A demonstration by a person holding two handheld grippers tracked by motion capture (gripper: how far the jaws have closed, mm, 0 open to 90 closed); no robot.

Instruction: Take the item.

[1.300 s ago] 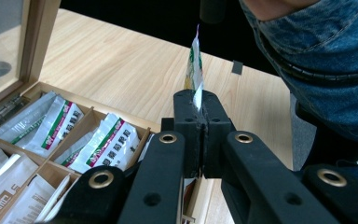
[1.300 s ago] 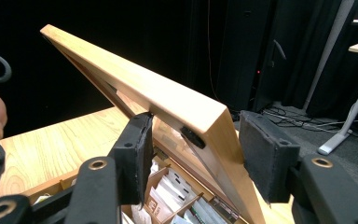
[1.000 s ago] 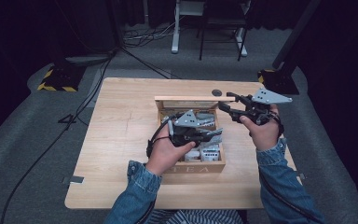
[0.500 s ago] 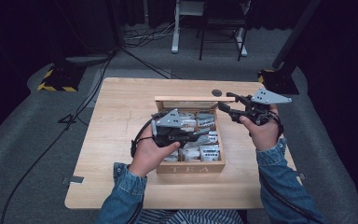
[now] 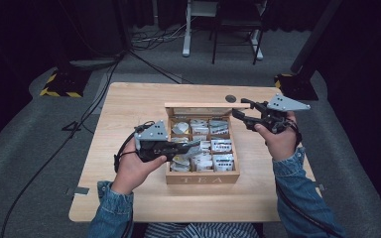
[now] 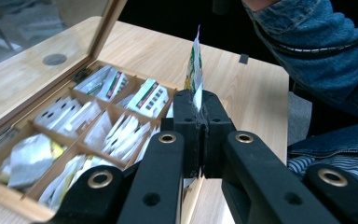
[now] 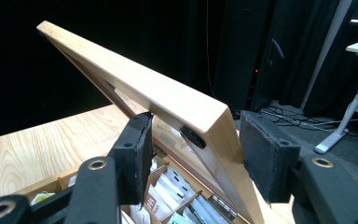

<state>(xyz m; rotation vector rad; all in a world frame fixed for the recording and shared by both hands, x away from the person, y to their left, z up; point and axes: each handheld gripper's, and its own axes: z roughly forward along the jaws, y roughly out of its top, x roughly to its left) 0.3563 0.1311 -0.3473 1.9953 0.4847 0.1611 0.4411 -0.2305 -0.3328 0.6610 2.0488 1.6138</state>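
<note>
High view showed the wooden tea box [image 5: 202, 178] standing near the middle of the counter [image 5: 129, 104], its front wall close to the near edge and bare wood open on its left, its right and behind it toward the far edge. The left gripper [image 5: 191, 147] hung over the box's left compartments, well in from the counter's left edge. Its fingers [image 6: 196, 122] were closed tight on a tea sachet [image 6: 195, 70], pinching its lower end. In the left gripper view the sachet stood upright out of the fingers, long axis running up and slightly away, its thin edge turned toward the camera; its print was too narrow to read and its lower part was hidden between the fingers. Other sachets [image 6: 121, 133] lay in the compartments below, some blurred at the near corner.

The right gripper [image 5: 241, 113] sat at the box's far right corner, beside the raised lid [image 7: 168, 100]. In the right gripper view its fingers [image 7: 135, 156] stood partly open on either side of the lid's corner; the left one looked to be touching the lid's underside, the other stood apart from the outer face, though a firm grip could not be made out. The lid leaned back, its long edge running along the box's far side, and its far end was cut off by darkness.
</note>
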